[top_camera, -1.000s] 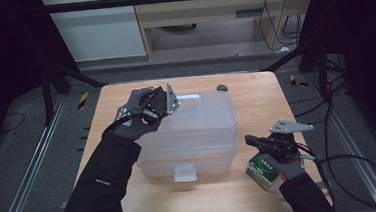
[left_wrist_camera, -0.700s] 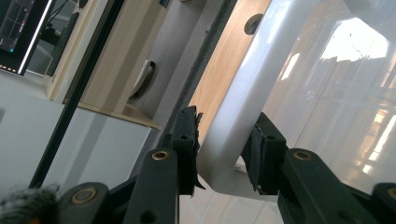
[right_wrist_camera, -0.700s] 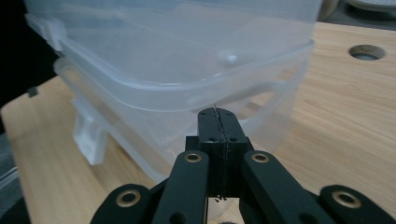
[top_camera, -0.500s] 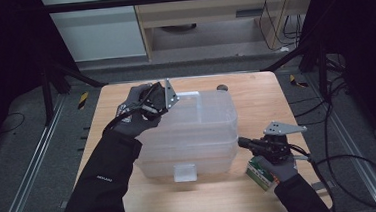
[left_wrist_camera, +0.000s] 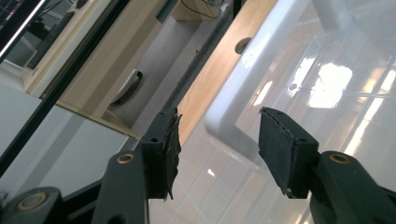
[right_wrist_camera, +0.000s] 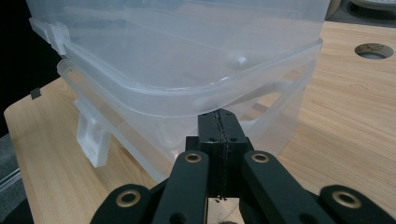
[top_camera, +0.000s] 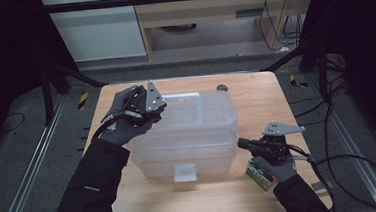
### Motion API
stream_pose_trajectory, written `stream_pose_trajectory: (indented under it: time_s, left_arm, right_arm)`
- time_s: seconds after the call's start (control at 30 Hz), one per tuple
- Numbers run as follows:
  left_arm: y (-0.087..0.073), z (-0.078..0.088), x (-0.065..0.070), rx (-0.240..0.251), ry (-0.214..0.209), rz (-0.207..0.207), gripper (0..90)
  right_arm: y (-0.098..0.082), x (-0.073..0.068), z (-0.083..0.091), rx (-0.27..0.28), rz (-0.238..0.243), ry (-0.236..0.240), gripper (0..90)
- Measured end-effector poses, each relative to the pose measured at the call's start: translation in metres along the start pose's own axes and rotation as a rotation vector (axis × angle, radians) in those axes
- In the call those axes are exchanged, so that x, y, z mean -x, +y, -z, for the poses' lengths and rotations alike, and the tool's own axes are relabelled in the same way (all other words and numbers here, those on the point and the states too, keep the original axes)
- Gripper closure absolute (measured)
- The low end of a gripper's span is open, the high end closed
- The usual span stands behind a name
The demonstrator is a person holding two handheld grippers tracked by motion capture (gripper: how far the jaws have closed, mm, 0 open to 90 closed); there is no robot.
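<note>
A clear plastic storage box [top_camera: 189, 153] with a clear lid [top_camera: 196, 110] stands in the middle of the wooden table [top_camera: 261, 101]. My left gripper [top_camera: 152, 114] is at the lid's far left corner. In the left gripper view its jaws have just been opening; my left gripper [left_wrist_camera: 219, 140] is open, with the lid's white corner rim [left_wrist_camera: 224, 119] between the pads and not pressed. My right gripper [top_camera: 242, 143] is shut with nothing in it. Its tips [right_wrist_camera: 219, 122] sit just under the lid's rim [right_wrist_camera: 187, 100] at the box's near right corner.
A small green and white carton [top_camera: 259, 173] lies on the table under my right hand. The box's front latch [top_camera: 185, 172] hangs down at the near side. A round hole [top_camera: 221, 87] is in the tabletop behind the box. Dark floor and rails surround the table.
The left gripper's jaws have opened off the lid's corner, and the left hand has drifted slightly left. The right gripper stays shut at the box's corner.
</note>
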State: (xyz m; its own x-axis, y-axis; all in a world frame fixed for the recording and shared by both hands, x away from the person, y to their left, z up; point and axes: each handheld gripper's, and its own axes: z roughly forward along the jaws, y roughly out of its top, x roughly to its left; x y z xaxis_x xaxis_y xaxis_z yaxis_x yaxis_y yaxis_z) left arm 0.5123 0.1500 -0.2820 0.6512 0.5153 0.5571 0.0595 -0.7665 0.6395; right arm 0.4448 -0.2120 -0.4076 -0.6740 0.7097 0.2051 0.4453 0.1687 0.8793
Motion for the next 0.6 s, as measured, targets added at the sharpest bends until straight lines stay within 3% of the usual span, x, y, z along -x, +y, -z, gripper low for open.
stream_pose_trajectory:
  time_s: [0.07, 0.13, 0.27, 0.57, 0.6]
  left_arm:
    - [-0.002, 0.005, -0.002, 0.018, -0.004, 0.024, 47.0]
    - [-0.008, 0.015, -0.006, 0.047, -0.016, 0.077, 46.6]
    - [-0.019, 0.025, -0.010, 0.080, -0.006, 0.145, 47.4]
    - [-0.058, 0.050, -0.022, 0.157, 0.062, 0.334, 53.8]
    - [-0.058, 0.050, -0.022, 0.157, 0.062, 0.334, 54.6]
  right_arm:
    - [0.000, 0.000, 0.000, 0.001, 0.000, -0.001, 90.0]
    - [0.000, 0.000, 0.000, -0.001, -0.001, -0.001, 90.0]
    - [0.000, 0.000, 0.000, -0.001, -0.002, -0.001, 90.0]
    - [0.000, 0.000, 0.000, -0.002, -0.003, -0.002, 90.0]
    - [0.000, -0.001, 0.000, -0.003, -0.003, -0.002, 90.0]
